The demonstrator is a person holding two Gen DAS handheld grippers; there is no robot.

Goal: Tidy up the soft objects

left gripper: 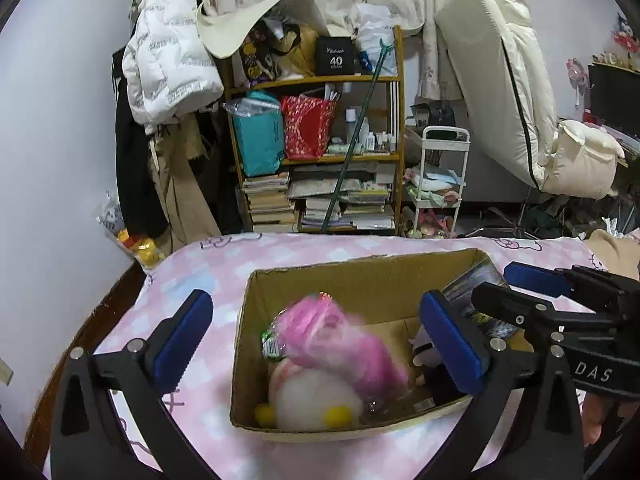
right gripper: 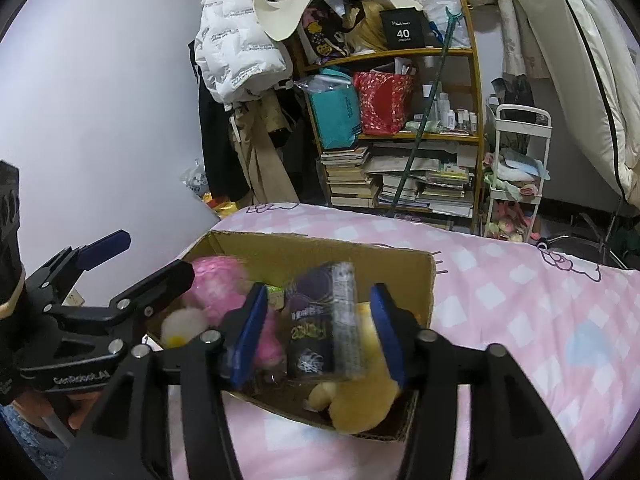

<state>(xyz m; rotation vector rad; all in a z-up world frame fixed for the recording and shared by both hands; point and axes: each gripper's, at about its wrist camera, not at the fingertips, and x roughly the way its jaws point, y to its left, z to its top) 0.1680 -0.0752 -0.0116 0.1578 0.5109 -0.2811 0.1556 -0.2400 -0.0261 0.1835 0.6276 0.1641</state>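
Note:
An open cardboard box (left gripper: 360, 280) (right gripper: 400, 264) stands on the pink checked bed. A blurred pink plush in clear wrap (left gripper: 340, 344) (right gripper: 218, 284) lies in it over a white plush with yellow feet (left gripper: 312, 400) (right gripper: 184, 326). A dark packaged item (right gripper: 320, 316) looks blurred between my right fingers, over a yellow plush (right gripper: 360, 396). My left gripper (left gripper: 320, 340) is open above the box, touching nothing. My right gripper (right gripper: 318, 334) is open wide around the dark package, pads apart from it. It also shows in the left wrist view (left gripper: 520, 292).
The pink bedspread (left gripper: 200, 272) (right gripper: 520, 300) extends around the box. Beyond the bed stand a cluttered wooden shelf (left gripper: 320, 140) (right gripper: 400, 120), hanging coats (left gripper: 168, 60), a white trolley (left gripper: 440, 184) (right gripper: 516, 176) and a folded mattress (left gripper: 500, 80).

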